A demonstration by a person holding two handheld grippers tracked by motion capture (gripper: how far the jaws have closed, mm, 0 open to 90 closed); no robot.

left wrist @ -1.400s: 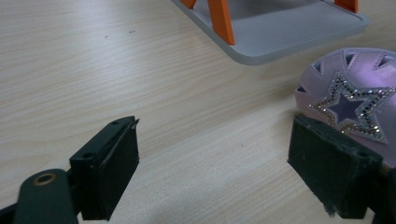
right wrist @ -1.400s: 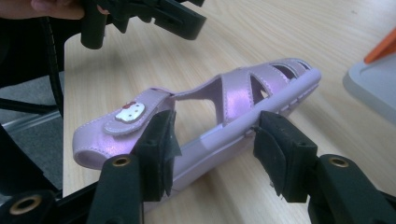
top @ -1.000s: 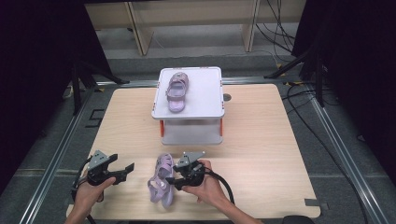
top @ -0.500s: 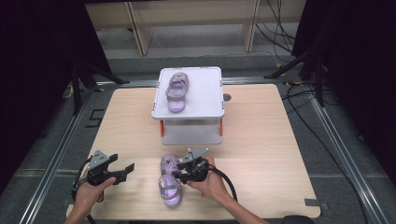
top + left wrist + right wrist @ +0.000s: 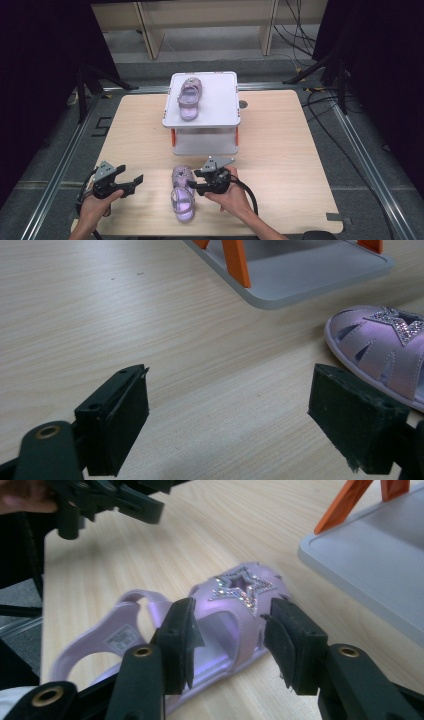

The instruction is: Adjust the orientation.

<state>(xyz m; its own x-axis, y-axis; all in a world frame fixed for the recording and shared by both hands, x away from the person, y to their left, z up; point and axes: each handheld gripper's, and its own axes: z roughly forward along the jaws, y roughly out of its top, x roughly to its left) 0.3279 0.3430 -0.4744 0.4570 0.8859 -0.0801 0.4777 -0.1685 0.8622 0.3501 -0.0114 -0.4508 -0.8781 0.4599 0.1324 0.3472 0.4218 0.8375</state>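
Right claw (image 5: 192,184) of mine sits at the near sandal, a lilac plastic child's sandal with a glittery silver star on its toe strap (image 5: 200,625), which lies flat on the pale wooden desk (image 5: 280,150) just in front of the white two-tier stand with orange legs (image 5: 220,100). In the right claw's own view the two black jaws stand on either side of the sandal's side wall, one over the footbed and one outside the sole. They have just been opening a little with that wall between them, and I cannot tell whether the pads press on it.

My left claw (image 5: 132,181) hovers low over the desk, well to the left of the stand's front and near the sandal's toe. Its jaws are spread wide with bare wood between them, and the sandal's toe (image 5: 380,345) shows just past one pad.

On the stand's top tray lies a second lilac sandal of the same kind (image 5: 188,98), toe pointing toward me.
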